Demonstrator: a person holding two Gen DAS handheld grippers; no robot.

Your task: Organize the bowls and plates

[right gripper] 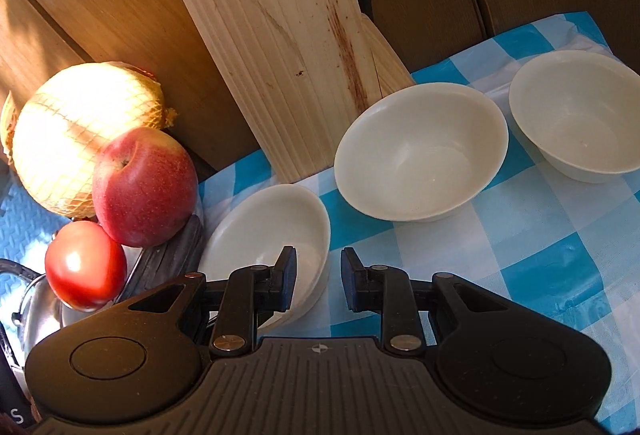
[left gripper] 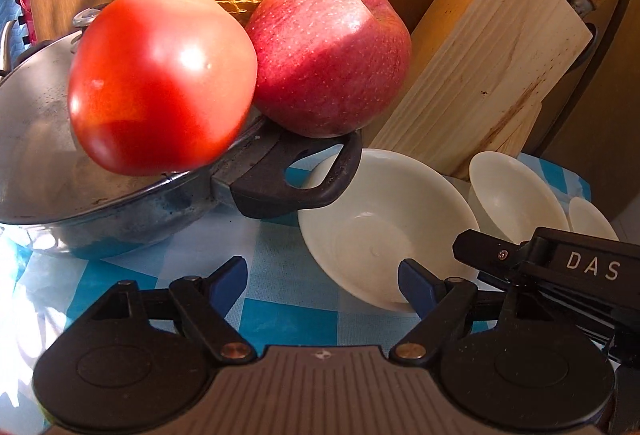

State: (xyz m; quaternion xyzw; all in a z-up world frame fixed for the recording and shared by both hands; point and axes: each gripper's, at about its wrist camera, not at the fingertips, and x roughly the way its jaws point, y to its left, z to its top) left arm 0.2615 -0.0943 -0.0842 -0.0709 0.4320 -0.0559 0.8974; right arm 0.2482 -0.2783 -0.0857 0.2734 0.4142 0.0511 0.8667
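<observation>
On the checkered counter [right gripper: 520, 255] we see three white bowls, mouths up: near bowl [right gripper: 272, 235] tilted toward the knife block [right gripper: 280, 55]. Right gripper [right gripper: 319, 283] jaws straddle its rim, parted; left gripper [left gripper: 322, 285] wide open, empty.

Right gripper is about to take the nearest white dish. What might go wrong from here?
The right gripper straddles the shallow dish rim with its jaws open; a thin rim pinch may slip. The apple and tomato perch on the pan handle beside the dish, so a nudge may roll them off.
</observation>
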